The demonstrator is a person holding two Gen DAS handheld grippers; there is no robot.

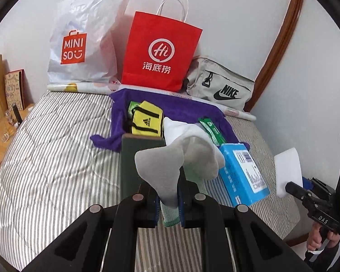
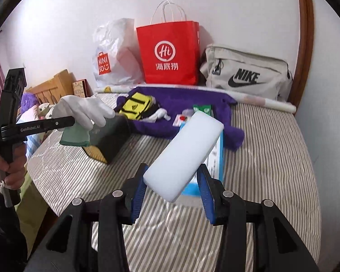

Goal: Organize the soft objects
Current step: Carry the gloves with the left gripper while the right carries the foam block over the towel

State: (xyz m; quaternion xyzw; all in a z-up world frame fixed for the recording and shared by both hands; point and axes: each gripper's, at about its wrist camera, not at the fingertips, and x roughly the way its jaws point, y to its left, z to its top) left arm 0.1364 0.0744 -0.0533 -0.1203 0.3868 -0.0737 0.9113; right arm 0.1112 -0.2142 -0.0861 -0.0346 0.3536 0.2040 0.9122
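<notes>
Even, soft light is filling both views; fisheye distortion is bending the edges, dark vignetting is ringing the corners, and sheen is showing on the bedspread.

Two close wrist views, both over the striped bed
</notes>
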